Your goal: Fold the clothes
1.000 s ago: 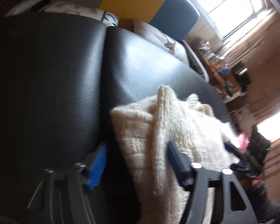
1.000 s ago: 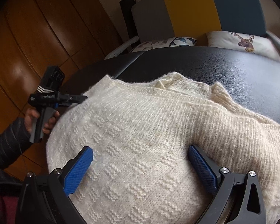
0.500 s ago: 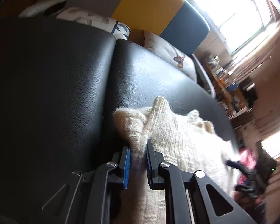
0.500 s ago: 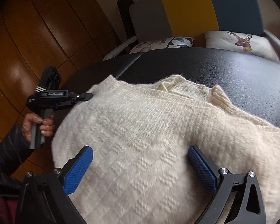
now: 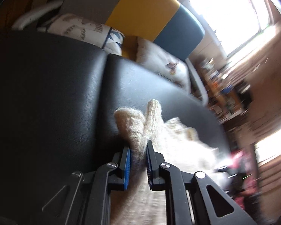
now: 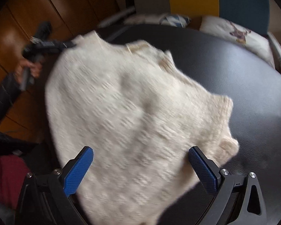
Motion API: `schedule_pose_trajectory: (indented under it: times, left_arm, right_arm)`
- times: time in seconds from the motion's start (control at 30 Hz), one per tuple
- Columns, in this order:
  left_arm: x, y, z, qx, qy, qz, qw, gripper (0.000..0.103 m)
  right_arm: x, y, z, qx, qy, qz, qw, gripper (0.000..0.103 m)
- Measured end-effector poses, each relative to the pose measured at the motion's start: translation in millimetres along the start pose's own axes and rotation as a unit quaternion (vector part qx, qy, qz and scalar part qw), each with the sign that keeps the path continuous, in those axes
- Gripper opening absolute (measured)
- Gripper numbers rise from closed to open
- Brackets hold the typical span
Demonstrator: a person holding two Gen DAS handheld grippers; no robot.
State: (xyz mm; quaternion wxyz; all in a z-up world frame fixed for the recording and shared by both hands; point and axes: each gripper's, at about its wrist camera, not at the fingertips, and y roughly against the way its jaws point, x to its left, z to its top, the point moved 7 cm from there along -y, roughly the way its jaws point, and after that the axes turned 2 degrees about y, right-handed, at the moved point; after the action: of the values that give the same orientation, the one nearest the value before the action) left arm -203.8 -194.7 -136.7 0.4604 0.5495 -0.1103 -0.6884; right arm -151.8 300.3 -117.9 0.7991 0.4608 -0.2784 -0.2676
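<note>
Sweater (image 5: 140, 131) corner pinched in left gripper (image 5: 137, 161) jaws | right gripper (image 6: 140, 168) jaws spread wide above sweater, gripping nothing

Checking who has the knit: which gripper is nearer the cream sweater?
Left. The left gripper is clamped on a bunched edge of the cream sweater; the right gripper hangs open above it, pads apart.

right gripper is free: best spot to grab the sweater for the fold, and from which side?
Judgement call: take the ribbed corner of the sweater at its right edge, coming in from the bare black cushion side. That edge is thin and sticks out, so one pad can slide under it. The right gripper hangs open over the flat middle, where only a bunched pinch is possible. The left gripper already clamps the opposite corner.
</note>
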Motion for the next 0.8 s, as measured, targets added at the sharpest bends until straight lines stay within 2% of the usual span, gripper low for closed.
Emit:
schedule_pose_trajectory:
  times: [0.03,0.1,0.23,0.37,0.57,0.6,0.63,0.7,0.77,0.8]
  left_arm:
    - [-8,4,-1,-0.001,0.005,-0.017,0.9998,0.013]
    - [-30,14,-5,-0.006,0.01,-0.057,0.9983,0.013]
    - [-75,22,-15,-0.011,0.029,-0.117,0.9926,0.013]
    - [-125,21,-19,-0.013,0.04,-0.152,0.9876,0.013]
    - [-201,13,-17,-0.03,0.048,-0.177,0.9825,0.011]
    - [-214,9,-19,-0.029,0.049,-0.183,0.9815,0.01]
    - [-227,4,-21,-0.026,0.05,-0.191,0.98,0.002]
    - [-251,-3,-28,-0.024,0.051,-0.2,0.9782,0.0]
    - [-276,-19,-35,-0.027,0.007,-0.153,0.9879,0.0]
    - [-284,-28,-39,-0.021,-0.005,-0.143,0.9895,0.0]
  right_arm:
    - [-2,-8,-7,0.016,0.016,-0.01,1.0,0.103]
    - [-1,-14,-13,0.019,0.047,-0.029,0.998,0.103]
    - [-2,-12,-19,0.001,0.037,-0.049,0.998,0.103]
    - [-3,-6,-27,-0.023,0.021,-0.064,0.997,0.103]
    - [-3,1,-34,-0.051,-0.001,-0.074,0.996,0.103]
    - [-3,2,-36,-0.058,-0.004,-0.074,0.996,0.103]
    - [-2,3,-37,-0.064,-0.005,-0.074,0.995,0.103]
    - [0,5,-39,-0.075,-0.005,-0.076,0.994,0.103]
    - [1,6,-40,-0.085,-0.006,-0.074,0.994,0.103]
    - [3,6,-40,-0.091,-0.009,-0.071,0.993,0.103]
